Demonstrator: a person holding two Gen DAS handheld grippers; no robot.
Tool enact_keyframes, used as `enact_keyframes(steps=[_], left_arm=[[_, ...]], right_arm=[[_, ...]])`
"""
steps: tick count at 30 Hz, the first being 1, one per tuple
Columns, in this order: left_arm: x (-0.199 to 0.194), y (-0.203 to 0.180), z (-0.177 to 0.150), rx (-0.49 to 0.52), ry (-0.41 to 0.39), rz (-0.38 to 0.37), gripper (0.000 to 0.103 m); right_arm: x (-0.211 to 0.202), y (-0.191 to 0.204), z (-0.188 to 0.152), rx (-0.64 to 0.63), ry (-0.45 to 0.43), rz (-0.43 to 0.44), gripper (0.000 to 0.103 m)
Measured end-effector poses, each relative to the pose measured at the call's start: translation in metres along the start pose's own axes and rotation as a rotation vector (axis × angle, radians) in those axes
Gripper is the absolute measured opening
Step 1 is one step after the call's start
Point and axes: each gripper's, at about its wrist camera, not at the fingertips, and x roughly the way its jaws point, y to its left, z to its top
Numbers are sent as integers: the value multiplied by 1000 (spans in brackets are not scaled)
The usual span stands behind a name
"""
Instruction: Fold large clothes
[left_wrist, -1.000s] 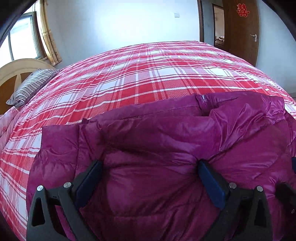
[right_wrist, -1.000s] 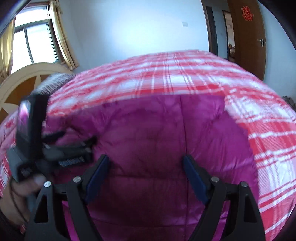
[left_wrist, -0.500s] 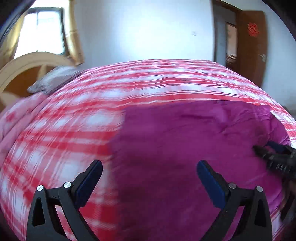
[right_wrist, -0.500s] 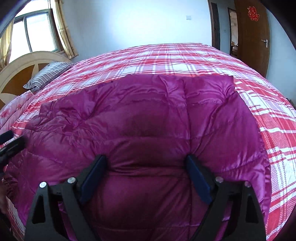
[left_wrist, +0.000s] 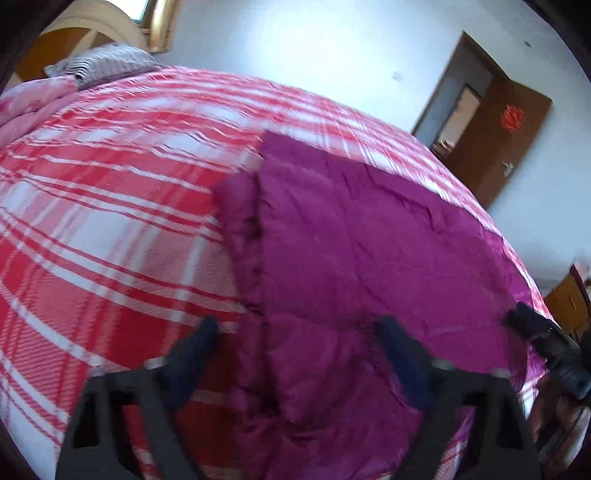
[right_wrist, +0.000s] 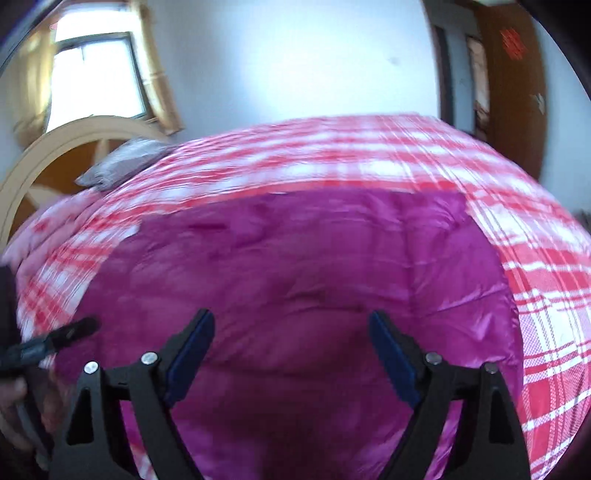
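Handling puffy magenta down jacket (left_wrist: 362, 236), folded flat on the bed (left_wrist: 96, 206); I judge it light, soft, slippery; left gripper (left_wrist: 299, 350) has been closing, astride its left edge, ungripped; right gripper (right_wrist: 291, 347) spread, empty; I'd pinch that edge.

A home bedroom: a bed (right_wrist: 369, 147) under a red-and-white plaid cover, a striped pillow (left_wrist: 107, 62) by the curved wooden headboard (right_wrist: 55, 147) far left, a curtained window (right_wrist: 96, 74), a brown door (left_wrist: 495, 140) far right.

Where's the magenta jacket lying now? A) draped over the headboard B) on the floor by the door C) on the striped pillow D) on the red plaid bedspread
D: the magenta jacket lies spread flat on the red plaid bedspread, well short of the striped pillow.
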Motion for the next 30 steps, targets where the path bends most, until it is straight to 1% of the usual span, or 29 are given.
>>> enact_keyframes(steps=[1,2,3,4,5,6,7,8,9,10,13,15,16,18,21,22,23,24,25,26,28,30], left_arm=[[0,-3,-2,12,-8,-6,70],[-1,-5,-3,19,-14,-16,68],[-1,-6,-4,16,-13,-36,63],[0,-5,-4,3,-12,-56,56],[2,-2,-2,-14,-8,-85,51],[3,-1,-1,-31,-5,-119,40],[1,-2,0,-36,-9,-136,33],[-2,-5,1,-27,-15,-134,30],[-7,-10,2,-16,-23,-141,24],[-12,-12,4,-18,-33,-152,21],[-40,-21,15,-29,-86,-205,19],[-59,-35,21,-14,-118,-229,19],[-69,-48,25,-2,-137,-255,19],[-84,-73,30,39,-166,-281,19],[-98,-127,37,146,-186,-339,19],[-99,-150,37,196,-187,-354,19],[-98,-164,37,228,-187,-360,19],[-97,-178,37,254,-186,-367,19],[-94,-192,36,275,-180,-381,19],[-89,-205,35,296,-171,-395,19],[-76,-226,30,334,-164,-396,19],[-60,-243,19,370,-154,-395,19]], right_arm=[[3,9,-5,-38,19,-4,87],[13,15,-11,-74,70,-37,87],[22,19,-16,-101,100,-65,88],[28,20,-21,-126,103,-87,92],[33,20,-24,-141,107,-104,93],[36,18,-25,-135,117,-103,93],[38,17,-25,-127,128,-98,94],[40,16,-24,-129,133,-99,94],[42,15,-24,-130,139,-99,94],[43,14,-24,-128,141,-97,94],[41,10,-28,-106,127,-72,94],[41,8,-28,-92,110,-58,94],[39,7,-29,-87,101,-52,95],[36,5,-30,-77,90,-39,95],[34,3,-30,-65,82,-24,95],[33,2,-29,-60,80,-15,95],[32,-1,-29,-51,81,2,95],[28,-5,-28,-35,81,29,94],[24,-10,-27,-26,78,42,91],[18,-15,-25,-17,74,55,91],[0,-35,-26,14,56,77,91],[-24,-61,-26,57,15,104,91]])
